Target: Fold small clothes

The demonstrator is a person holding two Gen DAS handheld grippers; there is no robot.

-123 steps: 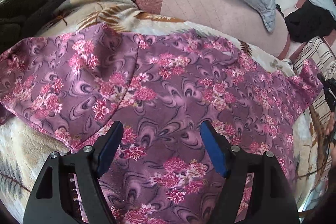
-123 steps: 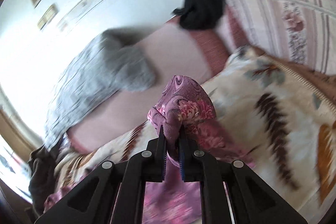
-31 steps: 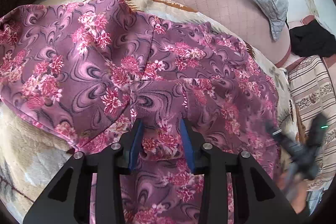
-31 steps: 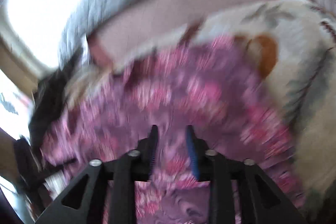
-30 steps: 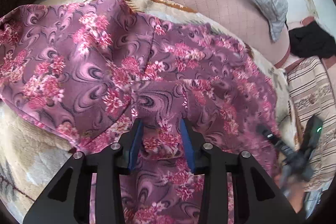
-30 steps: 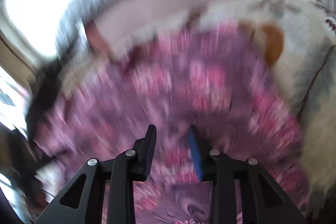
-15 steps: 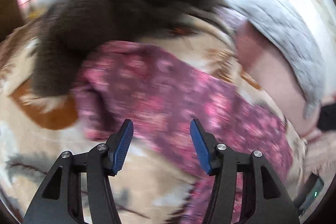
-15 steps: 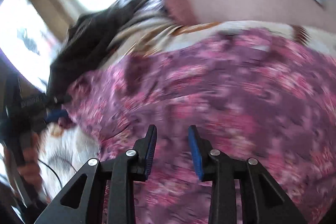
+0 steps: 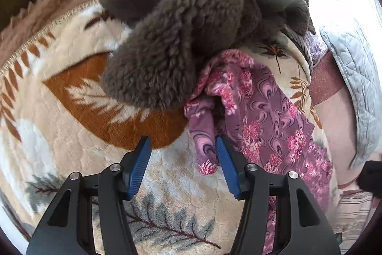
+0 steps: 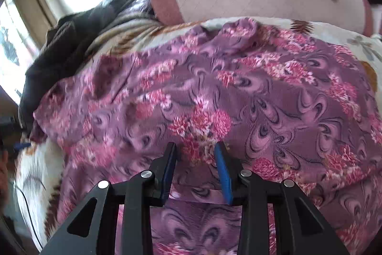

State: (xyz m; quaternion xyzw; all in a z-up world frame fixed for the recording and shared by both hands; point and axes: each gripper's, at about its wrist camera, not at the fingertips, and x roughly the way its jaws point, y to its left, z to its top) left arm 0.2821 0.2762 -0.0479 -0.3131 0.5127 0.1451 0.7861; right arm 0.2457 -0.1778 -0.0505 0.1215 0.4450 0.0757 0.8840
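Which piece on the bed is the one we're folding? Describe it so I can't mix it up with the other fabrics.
Start from the cream plush blanket with rust and grey leaf prints that covers the bed. Lying on it, just below the fuzzy brown fleece heaped near the window, is the purple floral garment. It alone is thin mauve cloth with swirls and pink flower clusters; the fleece is plain brown and the quilt behind is plain grey.

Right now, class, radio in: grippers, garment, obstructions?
Left gripper open, garment corner beside its right finger. Right gripper just opening, over the floral garment, nothing clamped. Brown fleece overlaps the garment's far end.
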